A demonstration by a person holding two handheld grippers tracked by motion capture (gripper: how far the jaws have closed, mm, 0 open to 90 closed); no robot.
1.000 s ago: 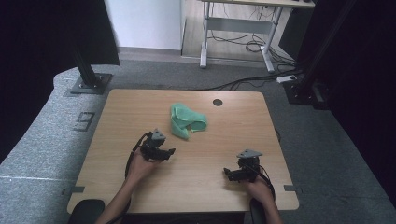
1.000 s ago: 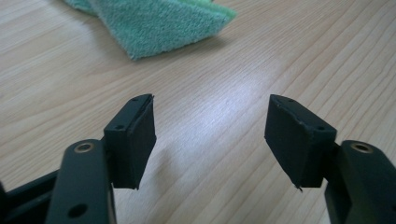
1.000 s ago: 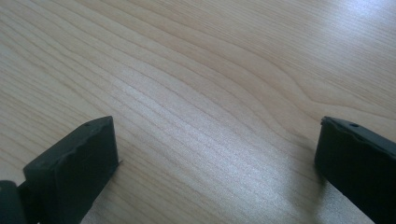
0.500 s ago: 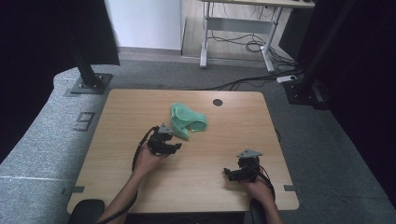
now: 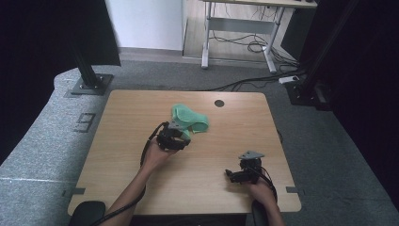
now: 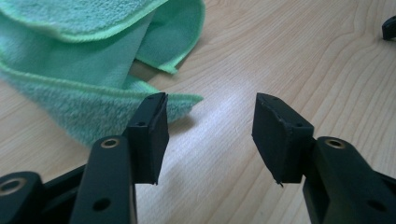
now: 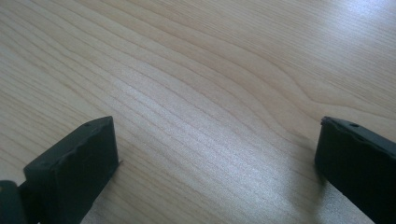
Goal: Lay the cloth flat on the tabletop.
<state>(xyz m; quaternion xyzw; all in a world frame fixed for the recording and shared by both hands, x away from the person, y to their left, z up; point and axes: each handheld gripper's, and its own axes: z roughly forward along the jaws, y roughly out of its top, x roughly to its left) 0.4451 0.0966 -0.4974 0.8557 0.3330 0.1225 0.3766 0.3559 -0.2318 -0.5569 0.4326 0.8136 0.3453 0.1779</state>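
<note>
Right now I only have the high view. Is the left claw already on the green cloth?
Observer: No. In the left gripper view the left claw is open, bare wood between its jaws; the green cloth has a corner just behind one jaw.
Operator: How is the cloth lying?
Observer: Bunched, with folded layers and hemmed edges overlapping, flat on the table.
Operator: And the right claw?
Observer: The right claw is open too, with plain wood grain between its jaws.
</note>
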